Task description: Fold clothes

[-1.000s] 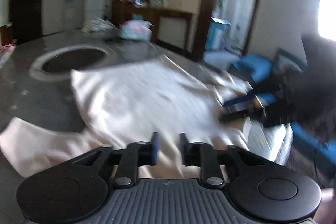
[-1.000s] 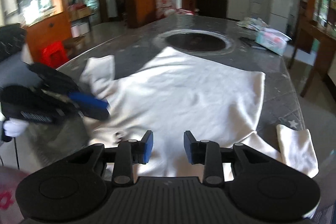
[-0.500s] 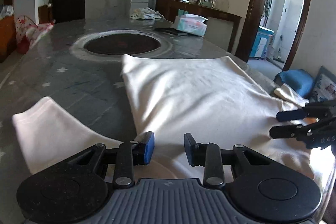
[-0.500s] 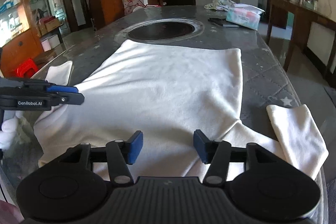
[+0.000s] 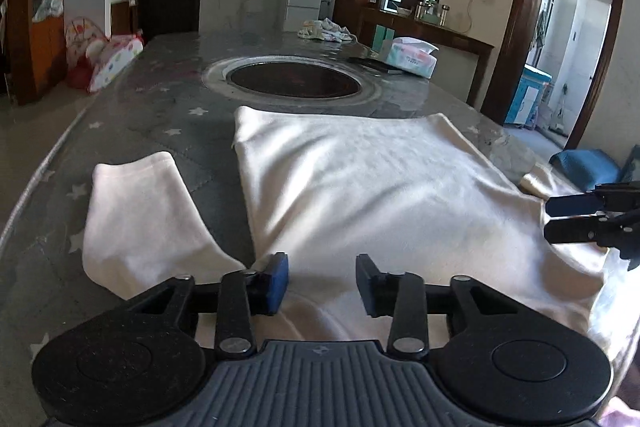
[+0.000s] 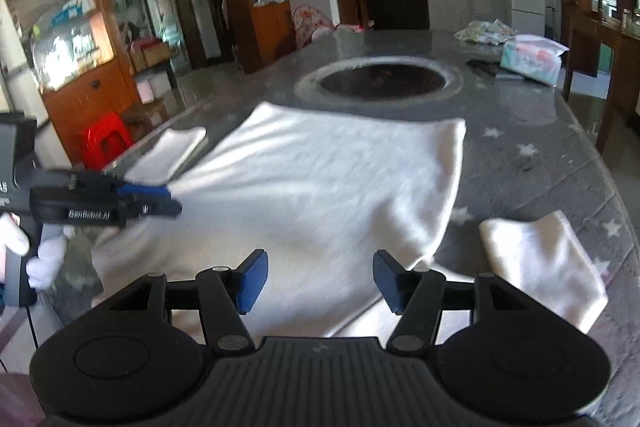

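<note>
Both of my tools have swung round to face the cream-white cotton T-shirt [image 5: 384, 195] squarely, and their jaws have just been opening with nothing between them. It lies spread flat on the grey star-patterned stone worktop [image 5: 152, 115], sleeves out to either side. My left tool [image 5: 322, 281] hangs apart over the near left shoulder, my right tool [image 6: 320, 281] wider apart over the right one. I judge the risk is uneven pinching: catching one layer only, or dragging the hem so the body wrinkles or slides off the near edge.
</note>
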### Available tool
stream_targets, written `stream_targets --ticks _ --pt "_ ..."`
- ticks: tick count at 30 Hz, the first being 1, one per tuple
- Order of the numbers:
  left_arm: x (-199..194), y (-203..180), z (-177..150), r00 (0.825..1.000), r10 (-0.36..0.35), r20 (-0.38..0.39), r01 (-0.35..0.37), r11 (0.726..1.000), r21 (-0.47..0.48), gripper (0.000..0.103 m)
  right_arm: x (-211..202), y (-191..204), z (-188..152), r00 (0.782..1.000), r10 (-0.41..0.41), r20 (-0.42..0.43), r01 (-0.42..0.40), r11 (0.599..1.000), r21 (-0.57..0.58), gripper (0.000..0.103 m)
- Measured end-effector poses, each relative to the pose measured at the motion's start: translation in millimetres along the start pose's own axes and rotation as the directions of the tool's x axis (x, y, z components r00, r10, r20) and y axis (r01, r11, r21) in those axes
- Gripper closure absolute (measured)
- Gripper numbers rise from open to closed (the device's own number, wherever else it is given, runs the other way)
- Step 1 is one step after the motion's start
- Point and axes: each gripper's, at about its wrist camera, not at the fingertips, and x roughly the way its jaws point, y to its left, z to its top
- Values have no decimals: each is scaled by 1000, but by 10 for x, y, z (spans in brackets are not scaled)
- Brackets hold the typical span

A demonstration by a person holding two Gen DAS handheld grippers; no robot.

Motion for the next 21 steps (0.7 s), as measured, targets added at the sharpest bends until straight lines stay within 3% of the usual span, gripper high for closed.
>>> stream_targets --ticks 6,9,13,16,21 --pt "-6 -184 125 998 -42 39 41 998 40 51 -19 -382 68 976 -217 -10 218 975 35 54" --pt "60 -305 158 997 -67 38 65 996 60 46 91 -527 76 969 -245 -41 247 967 58 60" --pt "162 -417 141 996 -92 10 91 993 80 43 275 -595 37 956 -286 -66 290 955 62 80" --pt "191 -486 74 995 -98 -14 98 990 104 37 239 -608 -29 938 -344 -33 345 938 42 98" --pt "158 -553 -21 996 -93 -20 95 985 144 29 -217 -676 -80 902 -427 61 423 903 78 100"
